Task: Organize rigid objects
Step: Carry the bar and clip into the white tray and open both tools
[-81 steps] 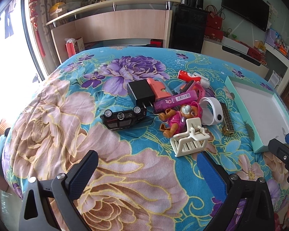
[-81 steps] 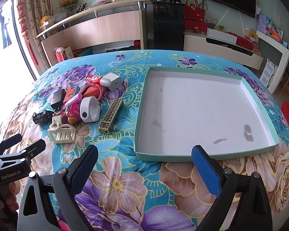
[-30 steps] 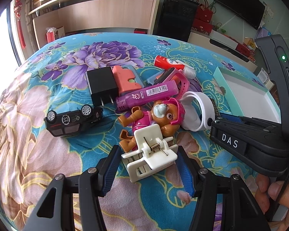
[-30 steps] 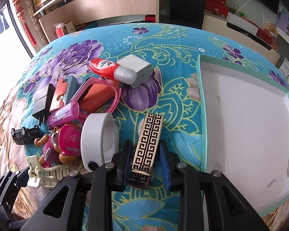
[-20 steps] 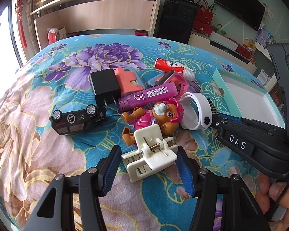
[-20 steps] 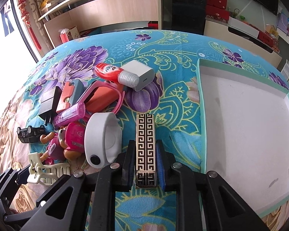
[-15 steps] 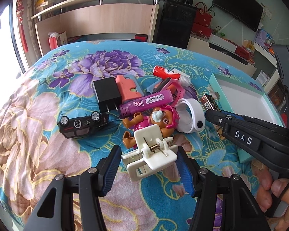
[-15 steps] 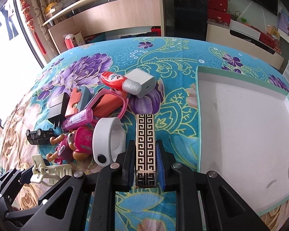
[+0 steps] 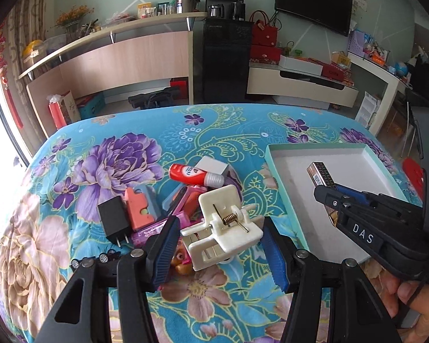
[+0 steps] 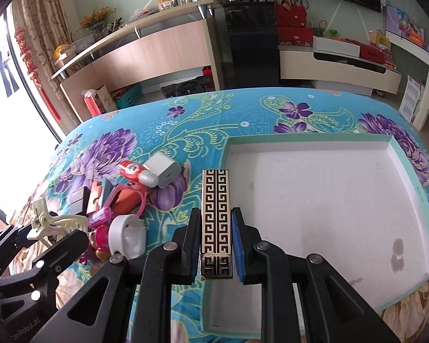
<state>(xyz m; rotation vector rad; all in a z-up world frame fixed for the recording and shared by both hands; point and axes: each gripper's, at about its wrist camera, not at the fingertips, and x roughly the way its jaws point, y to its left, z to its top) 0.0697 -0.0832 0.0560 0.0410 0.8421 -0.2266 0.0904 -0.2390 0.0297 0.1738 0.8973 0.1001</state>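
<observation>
My left gripper [image 9: 218, 253] is shut on a cream hair claw clip [image 9: 223, 225] and holds it in the air above the toy pile; the clip also shows in the right wrist view [image 10: 53, 220]. My right gripper [image 10: 216, 245] is shut on a black-and-gold patterned slim box [image 10: 216, 217] and holds it over the left edge of the teal-rimmed white tray [image 10: 400, 154]. In the left wrist view the box [image 9: 321, 175] hangs over the tray [image 9: 280, 188].
On the flowered bedspread [image 9: 71, 257] lie a red tube [image 9: 193, 173], white charger [image 10: 164, 170], black adapter [image 9: 113, 223], orange block [image 9: 137, 207], pink toy figure [image 10: 100, 238], white ring-shaped case [image 10: 127, 234] and toy car [image 9: 95, 257]. Shelves and cabinets stand behind.
Both grippers have risen with their objects. The right one has carried the patterned box to the right, over the tray's edge. The left one has lifted the claw clip off the bedspread.
</observation>
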